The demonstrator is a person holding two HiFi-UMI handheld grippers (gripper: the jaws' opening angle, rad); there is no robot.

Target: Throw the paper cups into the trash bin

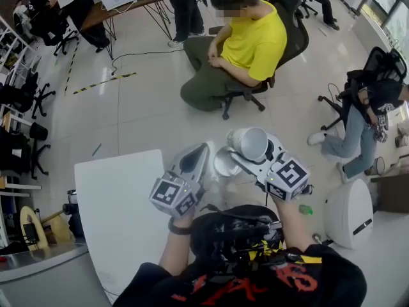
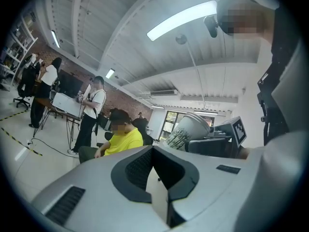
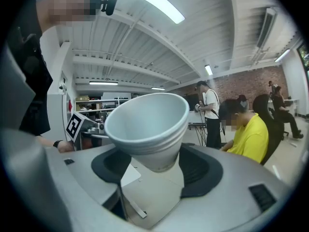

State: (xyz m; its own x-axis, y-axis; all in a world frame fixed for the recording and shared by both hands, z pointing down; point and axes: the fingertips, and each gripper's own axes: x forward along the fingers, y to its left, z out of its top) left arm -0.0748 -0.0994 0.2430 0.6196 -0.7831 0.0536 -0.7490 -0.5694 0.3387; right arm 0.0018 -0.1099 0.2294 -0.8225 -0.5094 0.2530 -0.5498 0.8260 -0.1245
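– Paper cups: where are they held, and how?
– A nested stack is pinched near its narrow end between the wide-spread jaws of the right gripper. Its mouth is tilted up toward the person, and it is held in the air beyond the far right corner of the white table. The left gripper is seen closed on nothing, just beside it.
– What is called for next?
– The white domed trash bin, as it is judged to be, stands on the floor off the table's right edge. The stack should be swung right and lowered over the bin's opening, which cannot be made out from here. Only then should the jaws be parted.
– What could be spoiled?
– The hold is low on a tilted stack, so the upper cups could be shaken loose. A slow carry with the mouth upward is advised, and the release should be made close above the bin.
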